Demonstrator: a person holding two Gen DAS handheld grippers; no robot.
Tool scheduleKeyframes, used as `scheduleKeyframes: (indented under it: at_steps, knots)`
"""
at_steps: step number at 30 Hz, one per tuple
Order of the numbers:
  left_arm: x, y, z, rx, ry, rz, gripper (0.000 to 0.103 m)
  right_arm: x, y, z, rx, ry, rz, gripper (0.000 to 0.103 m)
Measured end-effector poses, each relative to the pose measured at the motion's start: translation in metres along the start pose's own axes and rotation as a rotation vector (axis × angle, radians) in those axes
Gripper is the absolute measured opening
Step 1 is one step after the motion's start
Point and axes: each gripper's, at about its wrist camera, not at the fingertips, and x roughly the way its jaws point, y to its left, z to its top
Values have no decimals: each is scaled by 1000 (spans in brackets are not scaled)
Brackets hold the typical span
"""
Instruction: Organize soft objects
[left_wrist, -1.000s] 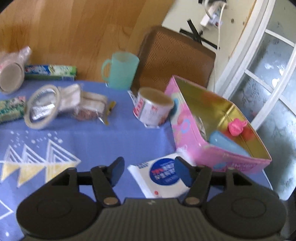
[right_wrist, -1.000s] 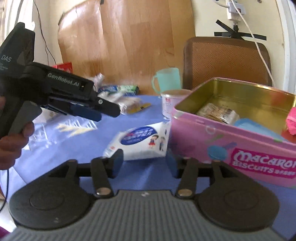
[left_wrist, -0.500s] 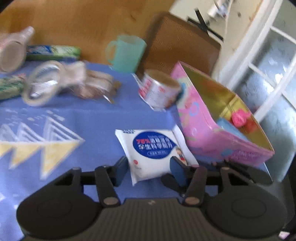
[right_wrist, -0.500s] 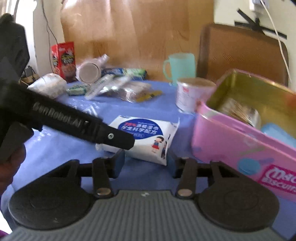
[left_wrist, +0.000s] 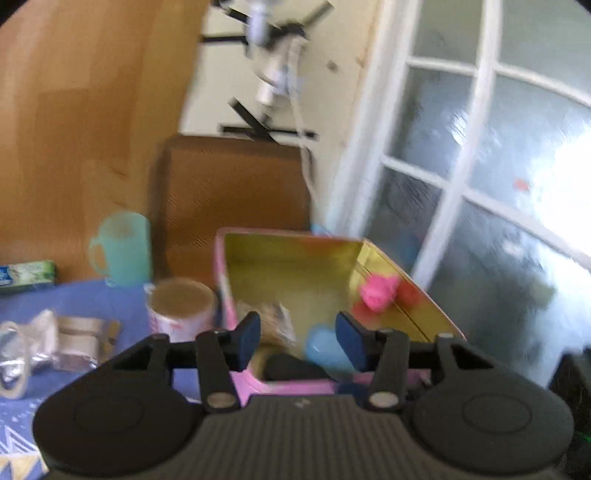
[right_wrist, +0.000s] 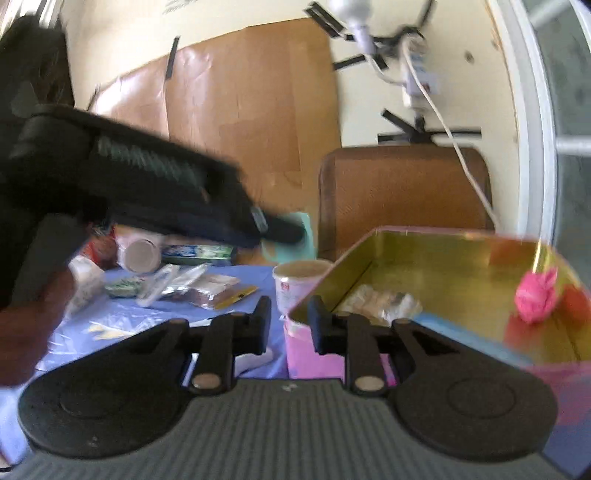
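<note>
- Soft white pack (right_wrist: 255, 360) showed only as a pale sliver at lower centre of the right wrist view, on the blue cloth (right_wrist: 240, 284), just beneath the right gripper (right_wrist: 290, 325), whose jaws stood narrowly apart and empty; its long axis could not be told
- Left gripper (left_wrist: 299, 339), wide apart and empty, looked past it into the pink tin (left_wrist: 288, 266)
- Farther in, a pink toy (left_wrist: 378, 293) lay by the tin's right wall
</note>
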Motion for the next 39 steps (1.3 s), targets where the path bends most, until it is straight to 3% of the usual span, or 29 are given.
scheduleKeyframes:
  at_steps: [3, 8, 11, 16, 18, 19, 21, 22, 23, 24, 26, 28, 30, 32, 35, 39]
  knots:
    - [2, 33, 0, -66, 17, 83, 55, 9, 2, -13, -11, 51, 35, 35]
    - [22, 93, -24, -90, 130, 181, 70, 50, 26, -28, -10, 160, 124, 41]
    - [35, 124, -42, -112, 182, 184, 86, 71, 42, -30, -42, 199, 135, 43]
    - [51, 158, -63, -192, 197, 84, 93, 105, 61, -34, -123, 256, 79, 66]
    - [58, 159, -72, -212, 186, 56, 85, 120, 67, -37, -158, 282, 42, 69]
    - [57, 153, -74, -188, 182, 54, 67, 122, 72, -36, -171, 281, 47, 68]
    - [53, 146, -77, -186, 185, 26, 59, 128, 78, -35, -174, 274, 63, 46]
    - [46, 147, -78, -243, 179, -34, 50, 128, 80, -34, -163, 272, 59, 43]
    - [39, 145, -77, -292, 179, -91, 42, 127, 81, -34, -143, 271, 80, 24]
    - [32, 139, -76, -296, 178, -103, 35, 125, 82, -34, -125, 270, 94, 12]
    - [20, 120, -70, -208, 155, -32, 35, 117, 88, -32, -140, 238, 88, 12]
    - [14, 110, -67, -192, 152, -15, 37, 113, 92, -32, -171, 226, 81, 14]
    - [11, 110, -65, -206, 159, -17, 43, 106, 87, -34, -157, 254, 118, 15]
    - [6, 112, -65, -215, 157, 16, 63, 95, 78, -37, -137, 282, 151, 21]
    - [0, 123, -70, -259, 154, 63, 69, 70, 59, -44, -106, 299, 185, 46]
    - [0, 144, -75, -331, 156, 118, 84, 61, 42, -38, -74, 261, 137, 52]
